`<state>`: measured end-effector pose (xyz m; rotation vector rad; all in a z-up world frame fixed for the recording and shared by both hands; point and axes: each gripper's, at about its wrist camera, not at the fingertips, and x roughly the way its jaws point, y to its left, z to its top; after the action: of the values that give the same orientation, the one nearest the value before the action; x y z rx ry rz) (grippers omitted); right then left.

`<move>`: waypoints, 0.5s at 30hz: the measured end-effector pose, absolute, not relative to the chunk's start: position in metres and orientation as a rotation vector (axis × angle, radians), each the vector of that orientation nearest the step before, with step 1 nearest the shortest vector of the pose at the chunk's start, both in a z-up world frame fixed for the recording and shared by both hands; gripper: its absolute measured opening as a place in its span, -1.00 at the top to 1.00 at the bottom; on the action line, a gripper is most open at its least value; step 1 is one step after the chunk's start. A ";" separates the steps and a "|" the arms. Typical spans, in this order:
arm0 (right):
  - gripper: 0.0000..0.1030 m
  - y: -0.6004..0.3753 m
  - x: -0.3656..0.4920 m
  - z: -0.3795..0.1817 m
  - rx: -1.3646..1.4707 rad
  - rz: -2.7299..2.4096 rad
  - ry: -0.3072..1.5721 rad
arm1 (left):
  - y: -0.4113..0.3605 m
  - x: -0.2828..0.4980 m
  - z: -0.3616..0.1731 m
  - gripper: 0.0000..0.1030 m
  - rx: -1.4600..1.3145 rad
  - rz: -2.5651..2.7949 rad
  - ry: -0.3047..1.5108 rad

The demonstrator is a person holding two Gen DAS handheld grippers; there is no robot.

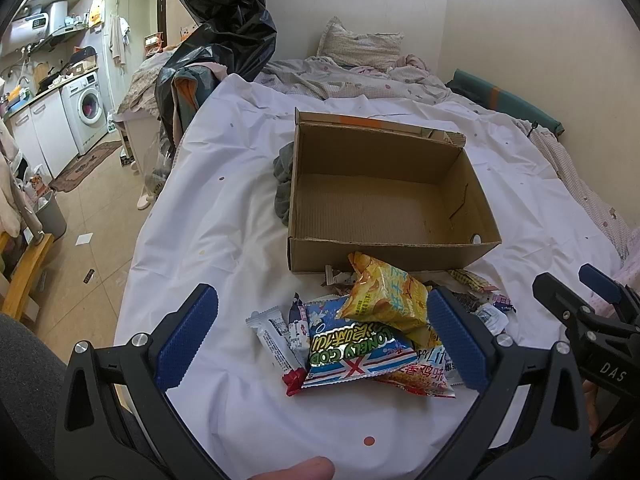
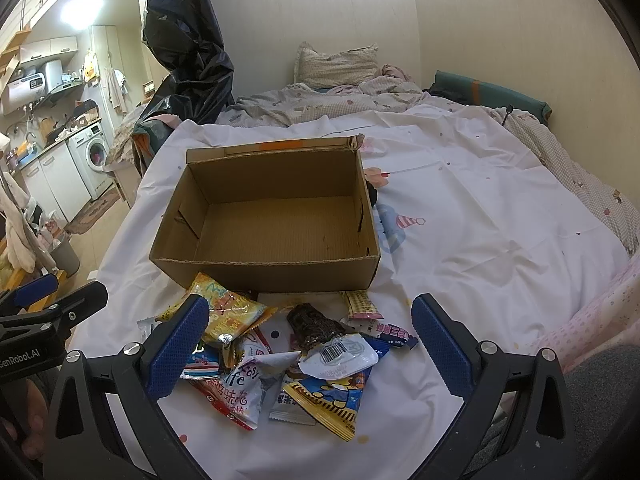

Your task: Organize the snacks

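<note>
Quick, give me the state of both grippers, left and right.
Left gripper: open, holding nothing, fingers either side of the snacks.
Right gripper: open, holding nothing, also over the snacks.

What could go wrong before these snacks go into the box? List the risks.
1. The snack pile is overlapped, so fingers closing on the yellow chip bag may drag or scatter neighbouring packets.
2. The cardboard box sits on a soft, wrinkled white sheet; a nudge could probably shift or tip it.
3. The left gripper and right gripper hover close together and might collide.
</note>
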<state>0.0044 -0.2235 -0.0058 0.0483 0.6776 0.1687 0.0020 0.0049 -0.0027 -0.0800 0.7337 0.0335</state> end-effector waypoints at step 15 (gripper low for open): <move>-1.00 -0.223 0.005 -0.007 0.045 0.170 0.680 | 0.005 0.002 -0.003 -1.00 -0.081 0.033 0.735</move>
<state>0.0051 -0.2230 -0.0071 0.0452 0.6803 0.1695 0.0022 0.0052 -0.0026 -0.0812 0.7351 0.0331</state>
